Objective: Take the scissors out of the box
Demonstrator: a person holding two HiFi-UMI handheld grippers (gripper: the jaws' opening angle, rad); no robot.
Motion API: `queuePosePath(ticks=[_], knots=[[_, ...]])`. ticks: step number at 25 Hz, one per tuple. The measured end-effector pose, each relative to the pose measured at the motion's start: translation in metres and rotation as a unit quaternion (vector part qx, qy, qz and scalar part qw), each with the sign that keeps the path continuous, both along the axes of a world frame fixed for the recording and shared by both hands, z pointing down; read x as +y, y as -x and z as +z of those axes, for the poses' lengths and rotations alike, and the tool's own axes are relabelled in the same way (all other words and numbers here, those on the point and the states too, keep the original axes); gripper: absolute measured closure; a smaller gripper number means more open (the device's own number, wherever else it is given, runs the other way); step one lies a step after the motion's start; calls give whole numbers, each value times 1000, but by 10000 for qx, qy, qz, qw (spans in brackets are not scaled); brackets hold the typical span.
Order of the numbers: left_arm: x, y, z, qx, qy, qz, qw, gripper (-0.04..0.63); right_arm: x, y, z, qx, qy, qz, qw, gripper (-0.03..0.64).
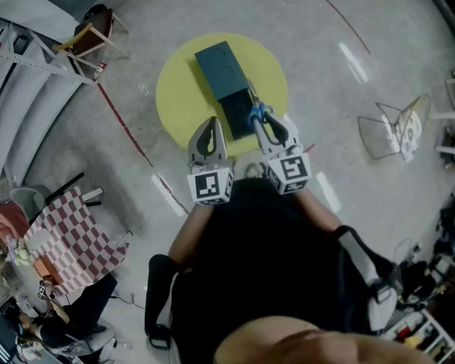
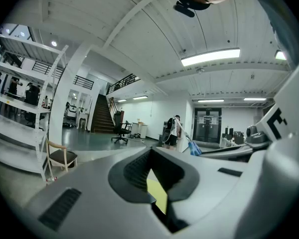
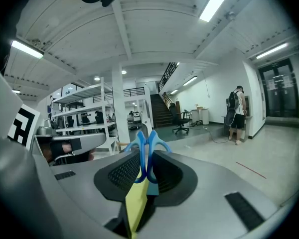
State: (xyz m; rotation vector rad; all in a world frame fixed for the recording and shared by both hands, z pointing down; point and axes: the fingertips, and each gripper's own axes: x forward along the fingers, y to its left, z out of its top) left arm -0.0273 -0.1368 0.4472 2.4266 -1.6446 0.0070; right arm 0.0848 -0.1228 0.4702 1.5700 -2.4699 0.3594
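Clamped in the right gripper [image 3: 144, 176]: the scissors [image 3: 150, 151], pinched by the blue handles for a firm hold. Up over the near end of the box [image 1: 226, 82], so likely out already. Beside, the left gripper [image 2: 157, 188], slightly open and empty, maybe to steady the box.
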Motion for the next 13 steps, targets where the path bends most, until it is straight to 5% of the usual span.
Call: queuePosePath(ticks=[13], knots=[[-1, 3, 1, 6, 27, 9, 10000, 600, 0, 4, -1, 10, 8, 6, 10000, 537]])
